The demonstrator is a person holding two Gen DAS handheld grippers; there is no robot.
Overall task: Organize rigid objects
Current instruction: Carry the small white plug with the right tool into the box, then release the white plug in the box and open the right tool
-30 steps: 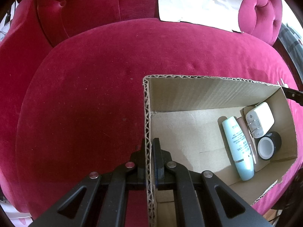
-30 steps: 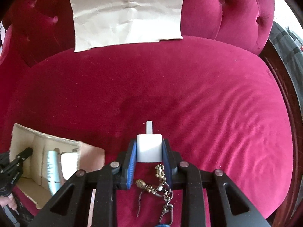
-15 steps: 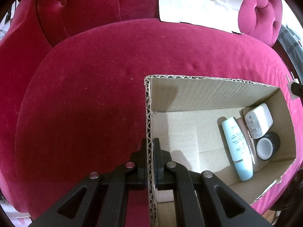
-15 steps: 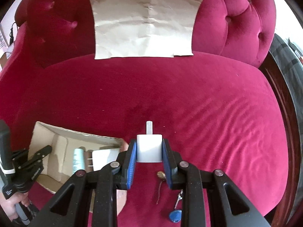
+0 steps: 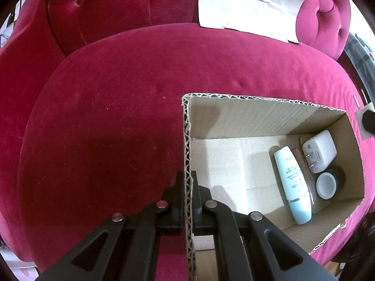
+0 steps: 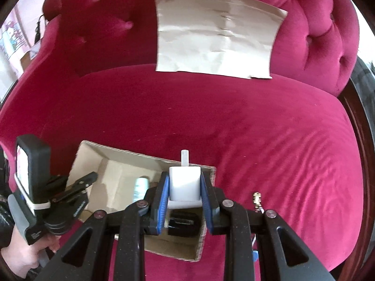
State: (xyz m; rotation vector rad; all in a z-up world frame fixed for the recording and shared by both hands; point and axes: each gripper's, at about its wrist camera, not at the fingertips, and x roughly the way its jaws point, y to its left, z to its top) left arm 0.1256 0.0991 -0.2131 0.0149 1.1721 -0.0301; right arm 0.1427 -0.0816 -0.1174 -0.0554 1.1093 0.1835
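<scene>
The right gripper (image 6: pixel 185 188), jaws clamped on a white charger (image 6: pixel 185 182) with prongs pointing forward, is hovering directly above the cardboard box (image 6: pixel 112 157), whose wall the left gripper's (image 5: pixel 187 187) closed jaws are pinching.

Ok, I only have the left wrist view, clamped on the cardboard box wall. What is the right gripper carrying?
Observer: A white cube-shaped plug adapter, pinched between the right gripper's blue pads.
Operator: Is it over the box?
Observer: It overlaps the brown cardboard box's right corner in the picture; whether it is over the opening, I cannot tell.
Operator: Anything loose on the seat?
Observer: A small brass charm on a chain lies on the red velvet seat, right of the box.
</scene>
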